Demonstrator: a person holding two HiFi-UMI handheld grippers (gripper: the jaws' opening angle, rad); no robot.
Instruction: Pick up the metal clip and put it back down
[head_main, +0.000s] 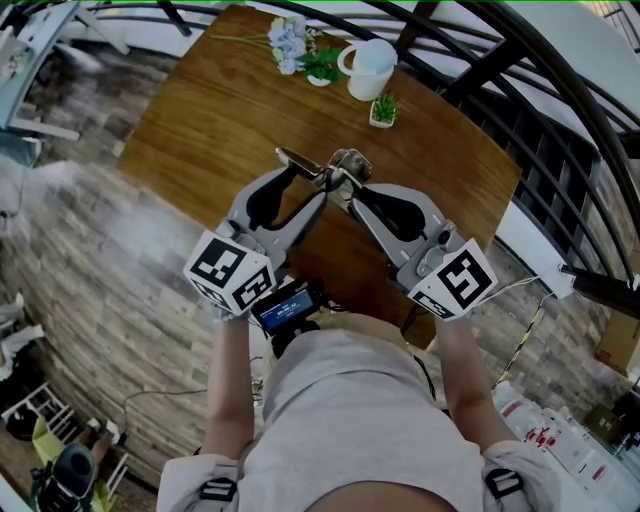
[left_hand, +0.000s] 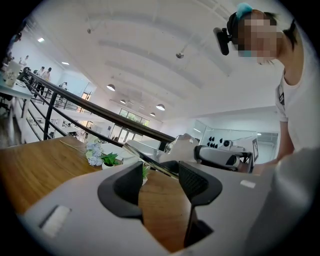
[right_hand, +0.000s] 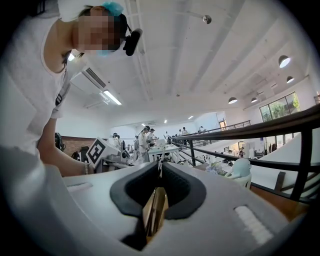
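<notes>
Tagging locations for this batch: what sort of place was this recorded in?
Probably a mezzanine in a large open workspace or lab hall: a black railing runs past the wooden table, people stand around farther off, and round lamps sit in a high white ceiling.

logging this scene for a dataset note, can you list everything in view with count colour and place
table: 1, brown wood, under both grippers
metal clip: 1, silver, over the table where the grippers meet
mug: 1, white, table's far edge
flower sprig: 1, pale blue, left of the mug
potted plants: 2, green in white pots, beside the mug
railing: 1, black, beyond the table
floor: 1, grey-brown planks, around the table
screen device: 1, black, at the person's waist
left gripper: 1, grey, fingers apart by the clip
right gripper: 1, grey, fingers shut on the clip
</notes>
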